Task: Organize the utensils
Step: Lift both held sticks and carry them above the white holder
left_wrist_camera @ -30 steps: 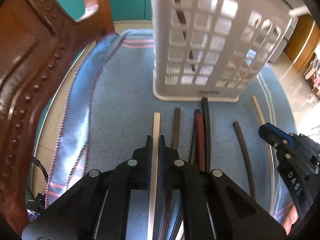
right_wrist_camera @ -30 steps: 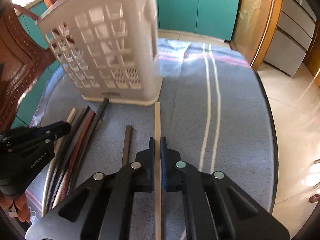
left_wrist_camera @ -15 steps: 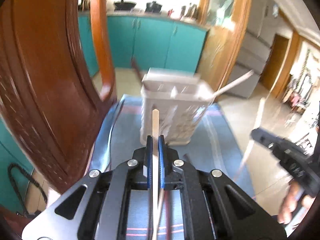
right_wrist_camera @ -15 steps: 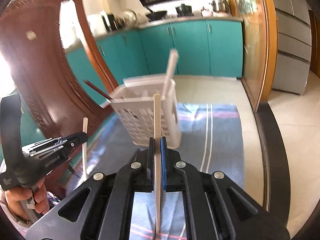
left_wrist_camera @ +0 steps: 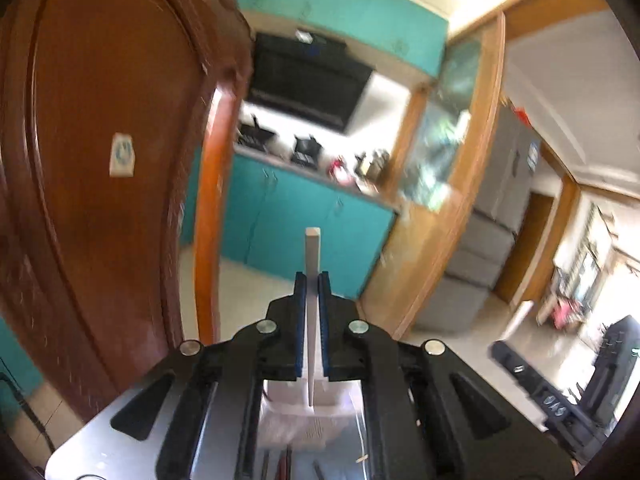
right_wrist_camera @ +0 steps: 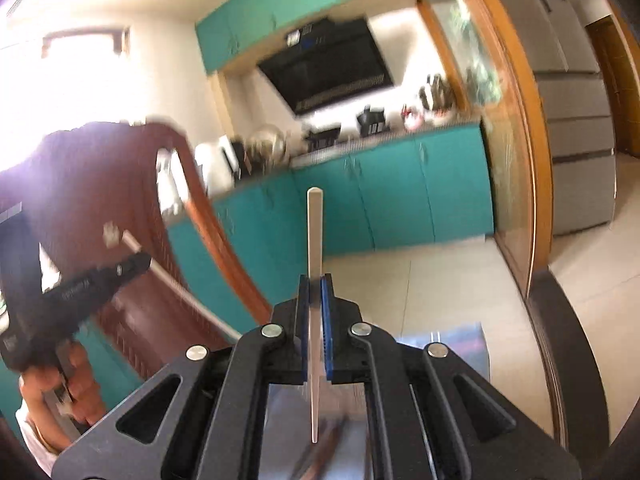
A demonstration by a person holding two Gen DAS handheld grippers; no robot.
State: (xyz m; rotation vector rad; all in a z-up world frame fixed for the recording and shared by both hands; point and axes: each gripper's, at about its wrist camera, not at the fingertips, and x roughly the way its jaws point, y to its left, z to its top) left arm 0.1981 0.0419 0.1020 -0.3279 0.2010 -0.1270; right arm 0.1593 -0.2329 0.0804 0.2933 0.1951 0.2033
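Observation:
My left gripper is shut on a pale chopstick that sticks out past its fingertips, held high and nearly level. Below it, between the gripper's arms, part of the white basket shows, blurred. My right gripper is shut on another pale chopstick, also raised. In the right wrist view the left gripper appears at the left with its chopstick slanting down. In the left wrist view the right gripper sits at the lower right. Dark utensils lie on the blue cloth far below.
A tall carved wooden chair back rises close on the left. Teal kitchen cabinets and a grey fridge stand beyond a tiled floor. A person's hand holds the left gripper's handle.
Both grippers have risen well above the table, each carrying its chopstick, and tipped up from pointing down to nearly level. The basket and cloth have sunk to the bottom of both views.

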